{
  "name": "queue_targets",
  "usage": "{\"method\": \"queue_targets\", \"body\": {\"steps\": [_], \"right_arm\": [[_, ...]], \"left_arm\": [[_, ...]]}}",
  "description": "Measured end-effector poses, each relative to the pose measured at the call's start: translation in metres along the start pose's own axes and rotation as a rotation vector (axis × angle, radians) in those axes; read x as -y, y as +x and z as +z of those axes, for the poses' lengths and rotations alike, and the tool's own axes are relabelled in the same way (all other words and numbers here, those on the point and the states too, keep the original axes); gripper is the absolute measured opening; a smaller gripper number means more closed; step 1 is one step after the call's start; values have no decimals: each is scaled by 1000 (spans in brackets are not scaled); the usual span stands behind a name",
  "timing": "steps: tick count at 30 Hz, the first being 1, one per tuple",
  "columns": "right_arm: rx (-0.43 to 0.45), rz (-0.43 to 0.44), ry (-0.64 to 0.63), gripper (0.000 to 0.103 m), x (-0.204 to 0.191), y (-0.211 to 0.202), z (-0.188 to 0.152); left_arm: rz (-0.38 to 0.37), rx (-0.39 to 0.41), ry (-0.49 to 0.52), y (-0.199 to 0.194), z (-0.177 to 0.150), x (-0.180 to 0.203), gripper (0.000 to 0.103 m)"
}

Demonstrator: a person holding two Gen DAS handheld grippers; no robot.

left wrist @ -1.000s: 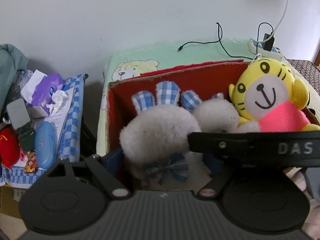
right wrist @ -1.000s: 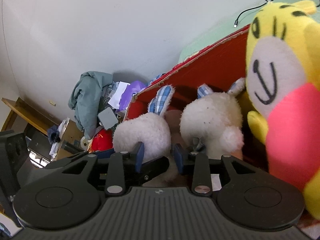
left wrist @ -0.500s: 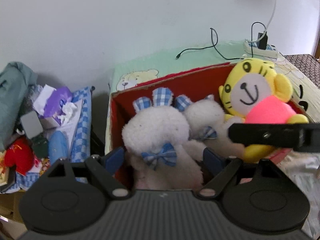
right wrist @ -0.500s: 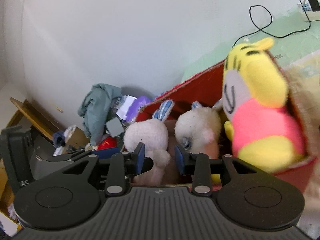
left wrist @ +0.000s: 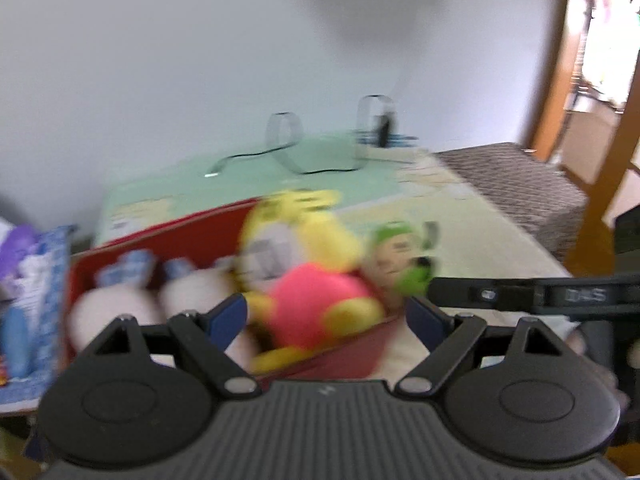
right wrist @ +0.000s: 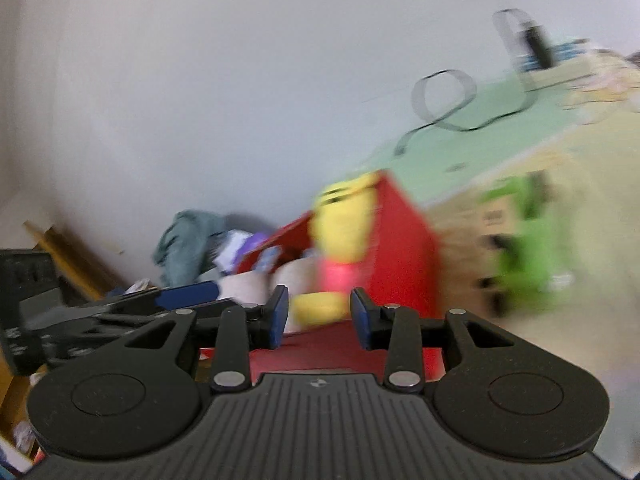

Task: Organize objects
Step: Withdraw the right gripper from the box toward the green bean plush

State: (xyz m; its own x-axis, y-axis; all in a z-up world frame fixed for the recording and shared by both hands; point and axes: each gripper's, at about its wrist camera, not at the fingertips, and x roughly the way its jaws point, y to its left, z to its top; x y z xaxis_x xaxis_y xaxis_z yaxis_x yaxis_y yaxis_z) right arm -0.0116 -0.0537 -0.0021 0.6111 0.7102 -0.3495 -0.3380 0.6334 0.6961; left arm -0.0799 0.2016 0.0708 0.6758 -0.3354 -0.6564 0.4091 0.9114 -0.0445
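- Jaws of the left gripper (left wrist: pixel 326 318) stood spread with nothing between them; the right gripper (right wrist: pixel 318 320) was parted more narrowly and also empty, its pads clear of everything
- Just beyond both grippers sat the red box (left wrist: pixel 180 236) on the bed sheet (left wrist: pixel 460 240), holding two white plush rabbits (left wrist: pixel 120 308) and a yellow tiger plush (left wrist: pixel 308 272) in a pink top
- Outside the box, just beside its right wall, lay a green plush toy (right wrist: pixel 524 248); blur hid its exact shape
- Judged as cargo, it looked light, soft and squashy, not fragile or slippery; a pinch across its body or a limb would likely hold, though fabric might slump
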Motion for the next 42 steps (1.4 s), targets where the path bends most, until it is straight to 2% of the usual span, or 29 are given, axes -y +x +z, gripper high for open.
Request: {"method": "queue_targets", "body": {"steps": [4,7,12,18,21,24,27,30,33,37,42], "right_arm": [[9,-114,55,39,44,-26,12],[2,-186,68,39,70,-37,19],[-39,-229,89,45,103,-40,29],[-84,-199,132,53,128,-34,47],[-107,-158,166,56,136,-23,57],[-135,-134,193,57,141,-6,66],[-165,-116,220,64,145,13,70],[-190,-105,223,65,145,31,74],[-206,-113,219,65,146,46,80],[-254,-105,212,63,152,64,87],[-278,-90,214,62,157,74,87]], "left_arm": [[-71,-13,50,25,7,51,88],[-117,-55,55,52,9,81,87],[-132,-103,46,99,8,115,86],[-36,-163,-17,149,3,123,83],[-27,-192,-58,165,2,119,83],[3,-187,-61,176,4,119,84],[19,-200,-74,192,7,117,84],[47,-217,-65,206,10,119,84],[89,-235,-61,217,13,116,80],[82,-273,-102,226,14,105,76],[92,-291,-79,233,14,106,71]]}}
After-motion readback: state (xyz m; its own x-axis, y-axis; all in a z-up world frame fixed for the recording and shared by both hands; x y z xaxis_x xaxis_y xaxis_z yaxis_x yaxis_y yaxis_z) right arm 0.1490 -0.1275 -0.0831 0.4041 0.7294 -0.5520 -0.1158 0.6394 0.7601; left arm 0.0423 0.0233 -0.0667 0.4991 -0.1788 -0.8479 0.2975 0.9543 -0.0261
